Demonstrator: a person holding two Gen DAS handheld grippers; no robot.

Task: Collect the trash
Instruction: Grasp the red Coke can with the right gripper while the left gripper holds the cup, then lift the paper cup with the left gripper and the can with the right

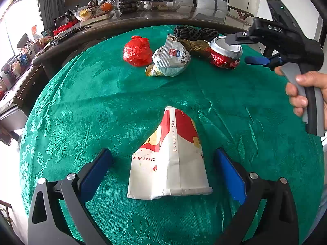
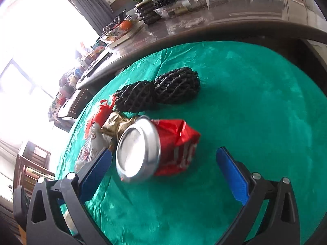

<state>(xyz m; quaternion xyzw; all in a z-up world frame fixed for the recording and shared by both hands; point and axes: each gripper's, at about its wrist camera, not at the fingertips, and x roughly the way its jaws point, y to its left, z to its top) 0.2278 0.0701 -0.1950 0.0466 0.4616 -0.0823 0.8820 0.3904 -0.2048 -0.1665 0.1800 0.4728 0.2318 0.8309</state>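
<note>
A flattened red-and-white paper cup [image 1: 169,163] lies on the green tablecloth [image 1: 102,106] between the open fingers of my left gripper [image 1: 163,159], not touched. A crushed red can [image 1: 224,54] lies at the far right; it also shows in the right wrist view [image 2: 155,149]. My right gripper [image 2: 163,159] is open around the can, tilted, one finger above it and one beside it [image 1: 241,49]. A red plastic bag [image 1: 138,51], a white snack wrapper [image 1: 171,59], a gold wrapper [image 1: 196,46] and black foam netting [image 2: 159,90] lie near the can.
A dark curved table edge [image 1: 122,28] borders the cloth at the back, with bowls, a plant pot [image 1: 127,2] and clutter on it. A hand [image 1: 306,94] holds the right gripper's handle. Cluttered shelves stand at the left.
</note>
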